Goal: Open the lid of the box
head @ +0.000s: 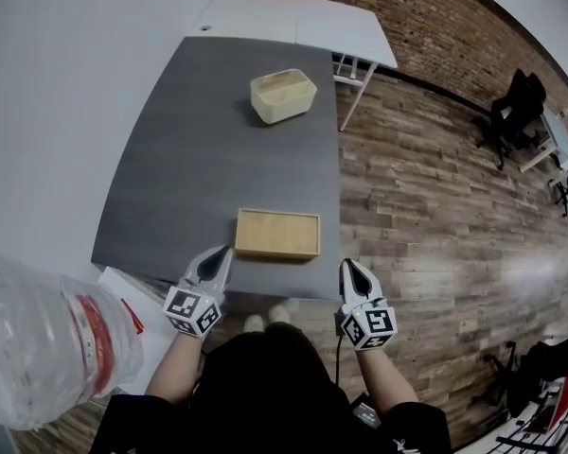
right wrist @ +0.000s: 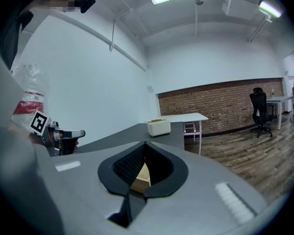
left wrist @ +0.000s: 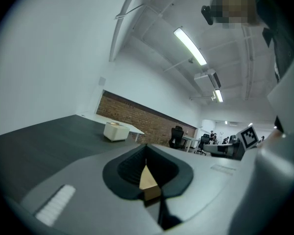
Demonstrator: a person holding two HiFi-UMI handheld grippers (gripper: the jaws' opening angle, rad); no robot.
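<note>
A flat wooden box (head: pixel 277 233) lies near the front edge of the dark grey table (head: pixel 189 168). A cream box with a wooden lid (head: pixel 282 95) stands farther back, and shows small in the left gripper view (left wrist: pixel 116 130) and the right gripper view (right wrist: pixel 159 127). My left gripper (head: pixel 224 251) is shut and empty, its tip just left of the wooden box's near left corner. My right gripper (head: pixel 346 264) is shut and empty, off the table's front right corner. A sliver of the wooden box (left wrist: pixel 148 180) (right wrist: pixel 142 176) shows behind each pair of closed jaws.
A big clear water bottle (head: pixel 47 339) stands at the lower left. A white table (head: pixel 293 17) adjoins the grey one at the back. Office chairs (head: pixel 516 107) stand on the wooden floor at the right. The left gripper (right wrist: pixel 54 131) shows in the right gripper view.
</note>
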